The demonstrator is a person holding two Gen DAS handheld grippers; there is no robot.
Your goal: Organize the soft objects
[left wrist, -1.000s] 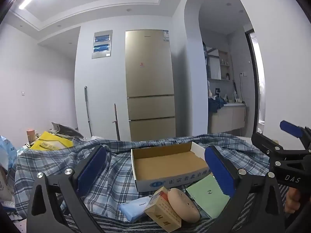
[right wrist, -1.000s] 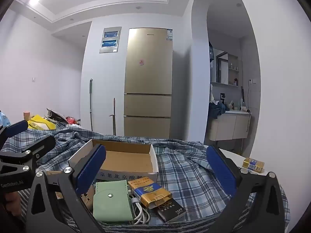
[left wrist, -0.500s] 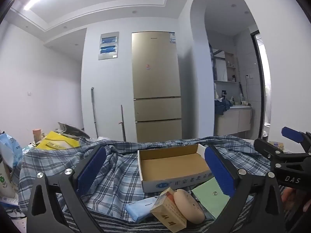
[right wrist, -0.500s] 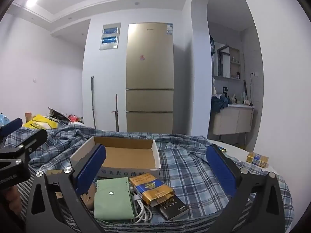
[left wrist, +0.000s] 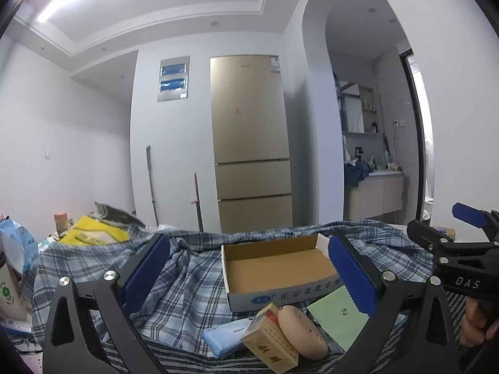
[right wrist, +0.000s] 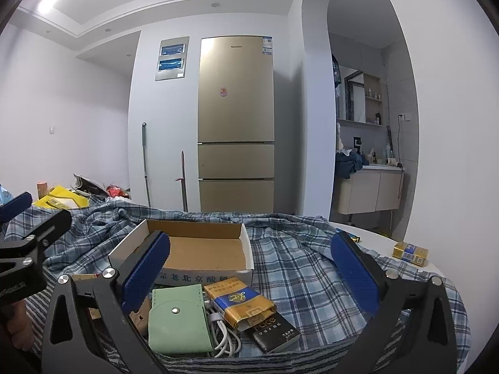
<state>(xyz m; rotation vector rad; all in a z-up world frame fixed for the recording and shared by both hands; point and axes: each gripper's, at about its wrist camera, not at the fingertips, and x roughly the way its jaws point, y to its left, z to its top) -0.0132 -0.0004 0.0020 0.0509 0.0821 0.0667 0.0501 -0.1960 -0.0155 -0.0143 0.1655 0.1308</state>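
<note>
Gaping wide, both tongs [left wrist: 249,277] [right wrist: 251,275] apparently hold nothing.

My left black gripper with blue ribbed pads [left wrist: 249,275] is spread wide, level, holding nothing. My right black blue-padded gripper [right wrist: 251,272] the same, level beside it.

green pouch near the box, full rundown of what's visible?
The green pouch is flat, pale mint, of a soft felt-like material, with stitched edges and a flap shut by a metal snap. It lies on the checked cloth just before the open cardboard box, beside a white cable and a cigarette pack. Neither gripper touches it; the right gripper is open above it.
</note>
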